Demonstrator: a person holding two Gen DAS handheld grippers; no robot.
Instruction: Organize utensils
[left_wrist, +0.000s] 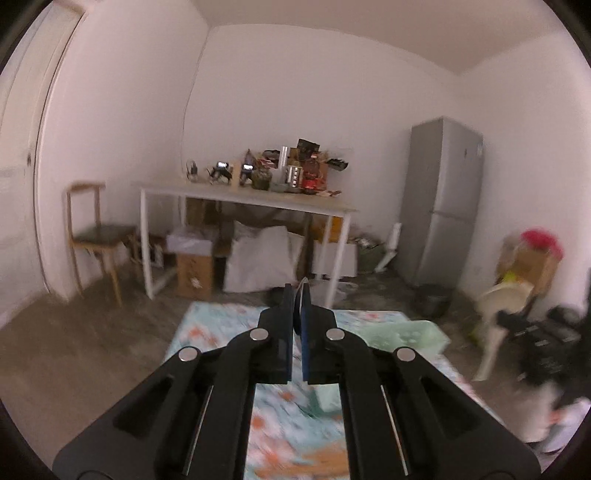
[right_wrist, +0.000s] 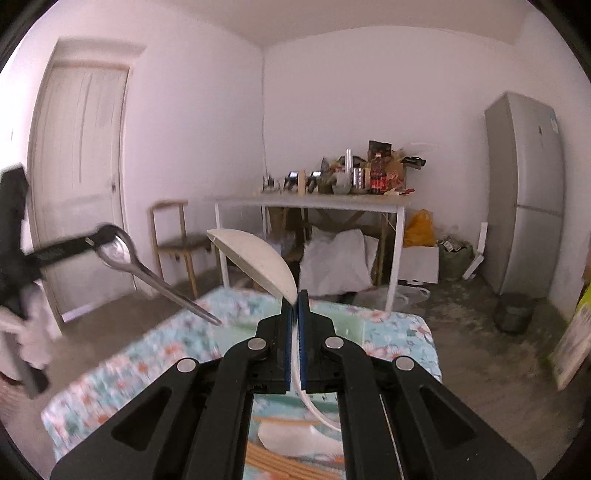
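Observation:
My right gripper (right_wrist: 294, 301) is shut on a cream plastic ladle (right_wrist: 255, 260); its bowl sticks up and left beyond the fingertips and its handle runs back between the jaws. My left gripper (left_wrist: 296, 295) is shut on the bowl of a metal spoon (left_wrist: 303, 286), seen edge-on in the left wrist view. In the right wrist view that left gripper (right_wrist: 107, 240) is at the far left, holding the metal spoon (right_wrist: 147, 275) with its handle pointing down-right over the floral cloth. A pale green tray (left_wrist: 406, 334) lies on the cloth ahead of both grippers, also visible in the right wrist view (right_wrist: 347, 321).
A floral tablecloth (right_wrist: 147, 354) covers the work table. A white spoon (right_wrist: 299, 437) and a wooden strip (right_wrist: 280, 461) lie under my right gripper. Beyond stand a white cluttered table (left_wrist: 243, 197), a wooden chair (left_wrist: 94, 232), a grey fridge (left_wrist: 439, 206), a door (right_wrist: 77, 177).

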